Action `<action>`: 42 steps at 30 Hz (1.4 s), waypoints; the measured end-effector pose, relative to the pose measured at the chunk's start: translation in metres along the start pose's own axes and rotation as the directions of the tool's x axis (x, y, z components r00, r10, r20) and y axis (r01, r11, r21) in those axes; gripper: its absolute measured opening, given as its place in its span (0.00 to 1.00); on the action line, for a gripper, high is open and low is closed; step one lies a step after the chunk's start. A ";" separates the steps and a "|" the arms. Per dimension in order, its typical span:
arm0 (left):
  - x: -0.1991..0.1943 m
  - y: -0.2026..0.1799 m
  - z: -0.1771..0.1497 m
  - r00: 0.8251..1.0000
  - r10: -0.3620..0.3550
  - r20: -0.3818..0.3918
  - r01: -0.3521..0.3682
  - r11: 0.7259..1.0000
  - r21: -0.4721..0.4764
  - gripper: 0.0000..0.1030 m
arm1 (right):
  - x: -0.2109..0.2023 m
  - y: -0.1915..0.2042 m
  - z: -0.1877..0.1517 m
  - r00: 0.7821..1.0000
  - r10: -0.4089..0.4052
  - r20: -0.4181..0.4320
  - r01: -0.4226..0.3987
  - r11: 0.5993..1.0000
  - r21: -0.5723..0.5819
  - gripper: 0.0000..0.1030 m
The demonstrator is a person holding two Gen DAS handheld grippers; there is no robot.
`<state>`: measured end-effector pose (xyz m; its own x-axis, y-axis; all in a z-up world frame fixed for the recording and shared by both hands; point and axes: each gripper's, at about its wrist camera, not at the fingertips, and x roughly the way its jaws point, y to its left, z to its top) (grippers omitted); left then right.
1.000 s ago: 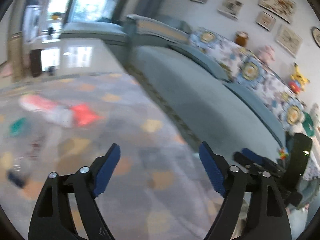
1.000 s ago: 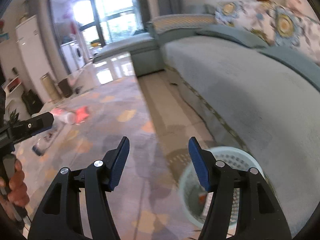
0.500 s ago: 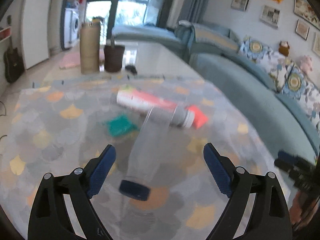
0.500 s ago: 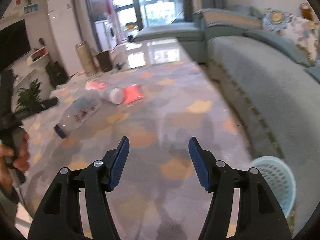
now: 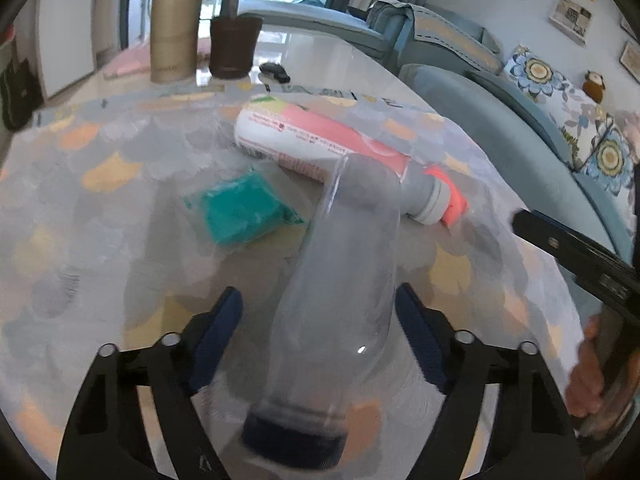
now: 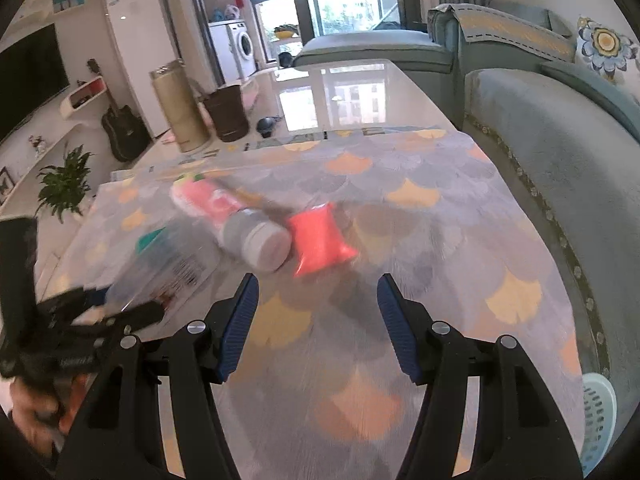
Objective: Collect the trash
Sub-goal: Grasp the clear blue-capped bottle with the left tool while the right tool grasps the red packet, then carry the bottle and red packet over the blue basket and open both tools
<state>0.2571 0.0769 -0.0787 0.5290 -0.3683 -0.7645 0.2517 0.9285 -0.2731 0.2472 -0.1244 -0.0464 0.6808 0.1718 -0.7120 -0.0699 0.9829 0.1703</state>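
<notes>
- While the left gripper (image 5: pixel 320 336) straddles it, a clear plastic bottle (image 5: pixel 344 288) lies on the patterned rug (image 5: pixel 80 200), its dark blue cap (image 5: pixel 292 440) nearest the camera and its base pointing away.
- Its jaws have just been closing with the bottle between them; the right pad sits at the bottle's wall, while a gap shows at the left pad, so it has no grip on the bottle.
- Beyond the bottle's far end lies a pink-and-white bottle (image 5: pixel 320 140) with a grey neck and a white cap, and a green packet (image 5: pixel 240 208) lies to the left of both.
- Spread and holding nothing, the right gripper (image 6: pixel 316 316) hangs over bare rug.
- Just ahead of it lies an orange-red packet (image 6: pixel 320 240), touching the pink bottle's cap.
- At the lower right edge, beside the grey sofa (image 6: pixel 560 140), stands a pale blue basket (image 6: pixel 598 408).
</notes>
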 end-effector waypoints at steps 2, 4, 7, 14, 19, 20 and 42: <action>0.003 0.000 -0.002 1.000 -0.011 0.026 0.011 1.000 -0.010 0.67 | 0.011 -0.003 0.005 1.000 -0.021 0.004 0.021 1.000 0.006 0.56; 0.004 0.002 -0.003 0.999 -0.023 0.038 0.024 1.000 -0.019 0.55 | 0.025 -0.004 0.010 1.000 -0.023 -0.008 0.023 1.000 0.010 0.56; 0.000 0.003 -0.007 0.998 -0.034 0.060 0.036 0.999 -0.029 0.48 | 0.039 -0.005 0.015 0.999 -0.027 -0.021 0.027 1.000 -0.006 0.56; -0.015 -0.001 -0.012 0.990 -0.035 0.134 0.039 0.999 -0.025 0.48 | 0.068 -0.002 0.023 0.996 -0.036 -0.075 0.033 0.998 -0.047 0.56; -0.018 0.000 -0.013 0.987 -0.046 0.152 0.052 0.998 -0.035 0.48 | 0.085 0.004 0.026 0.989 -0.067 -0.129 0.058 0.996 -0.073 0.51; -0.018 0.000 -0.014 0.987 -0.048 0.152 0.054 0.998 -0.037 0.48 | 0.086 0.005 0.027 0.989 -0.074 -0.129 0.064 0.995 -0.080 0.47; -0.088 -0.123 -0.007 0.952 -0.190 0.241 0.159 0.977 0.143 0.48 | -0.080 -0.080 0.008 0.980 -0.199 0.023 0.196 0.976 0.091 0.38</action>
<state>0.1738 -0.0046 0.0179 0.6511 -0.5385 -0.5348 0.4456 0.8417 -0.3051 0.2042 -0.2168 0.0026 0.6978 -0.0288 -0.7157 0.1319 0.9873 0.0888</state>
